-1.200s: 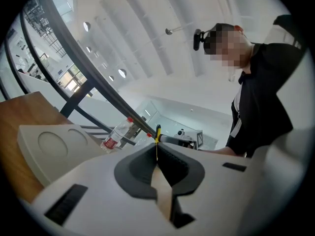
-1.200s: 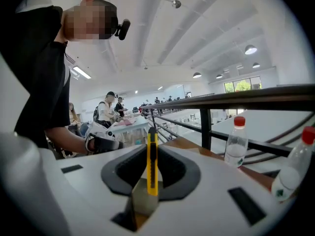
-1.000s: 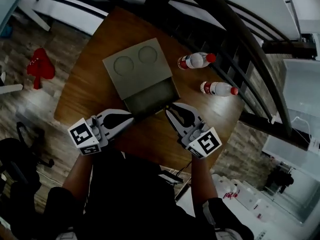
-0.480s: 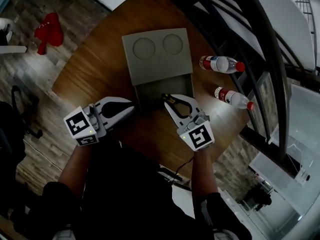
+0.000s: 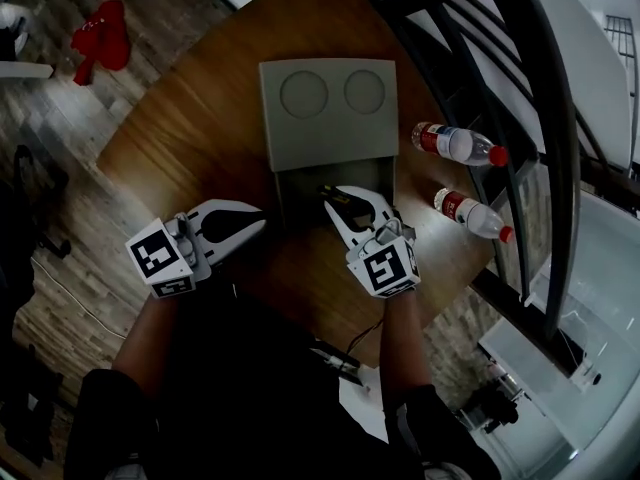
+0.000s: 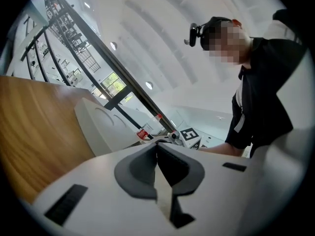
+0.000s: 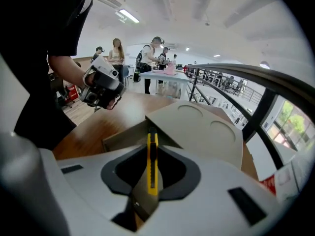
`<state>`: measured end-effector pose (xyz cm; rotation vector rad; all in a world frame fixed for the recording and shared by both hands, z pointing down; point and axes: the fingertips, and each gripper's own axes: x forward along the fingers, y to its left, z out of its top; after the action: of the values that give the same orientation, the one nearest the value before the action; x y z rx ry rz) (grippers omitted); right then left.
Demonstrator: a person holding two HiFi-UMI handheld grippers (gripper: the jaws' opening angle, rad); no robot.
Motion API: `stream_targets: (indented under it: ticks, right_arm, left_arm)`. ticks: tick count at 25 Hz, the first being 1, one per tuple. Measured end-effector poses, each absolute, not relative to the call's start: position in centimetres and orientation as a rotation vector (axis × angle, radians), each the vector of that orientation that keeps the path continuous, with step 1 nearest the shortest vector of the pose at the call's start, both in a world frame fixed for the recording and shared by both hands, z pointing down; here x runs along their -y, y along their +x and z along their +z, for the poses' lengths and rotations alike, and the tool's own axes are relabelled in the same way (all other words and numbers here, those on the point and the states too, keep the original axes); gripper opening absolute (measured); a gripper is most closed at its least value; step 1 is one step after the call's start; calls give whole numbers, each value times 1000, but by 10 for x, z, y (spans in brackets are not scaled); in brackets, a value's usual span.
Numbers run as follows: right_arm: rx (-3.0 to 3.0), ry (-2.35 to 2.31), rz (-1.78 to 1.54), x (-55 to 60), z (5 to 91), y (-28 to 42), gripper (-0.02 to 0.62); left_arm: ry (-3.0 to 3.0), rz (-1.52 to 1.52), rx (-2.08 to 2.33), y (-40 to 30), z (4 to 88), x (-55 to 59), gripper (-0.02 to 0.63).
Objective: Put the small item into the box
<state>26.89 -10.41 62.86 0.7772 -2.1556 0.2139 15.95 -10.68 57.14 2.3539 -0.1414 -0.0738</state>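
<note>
The yellow utility knife (image 7: pixel 152 162) sat clamped between the narrow jaws of the right hand-held gripper (image 5: pixel 354 204), its tip reaching over the open compartment of the grey box (image 5: pixel 298 140). The box's lid (image 5: pixel 330 96), stamped with two round recesses, was tipped back behind the compartment, whose inside was too dark to show any contents. The left hand-held gripper (image 5: pixel 258 224) hung just beside the box's near corner, jaws pressed together with nothing in them. Two clear bottles (image 5: pixel 458 143) with red caps and red labels lay on their sides on the wooden surface (image 5: pixel 195 133), right of the box; their print was too small to read.
</note>
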Motion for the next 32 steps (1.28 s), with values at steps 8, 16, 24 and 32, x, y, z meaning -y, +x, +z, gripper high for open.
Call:
stream_targets:
  ticks: [8, 16, 24, 32]
  right_arm:
    - [2089, 643, 179, 106, 655, 264, 74]
    - [2077, 575, 202, 111, 666, 252, 74]
    - [2066, 548, 214, 110, 675, 247, 74]
    - [2050, 568, 224, 112, 681, 247, 75]
  left_arm:
    - [2353, -48, 141, 153, 586, 95, 17]
    - [2334, -68, 147, 148, 588, 95, 17]
    - [2332, -74, 157, 146, 588, 95, 17]
    - [2339, -74, 152, 142, 585, 94, 17]
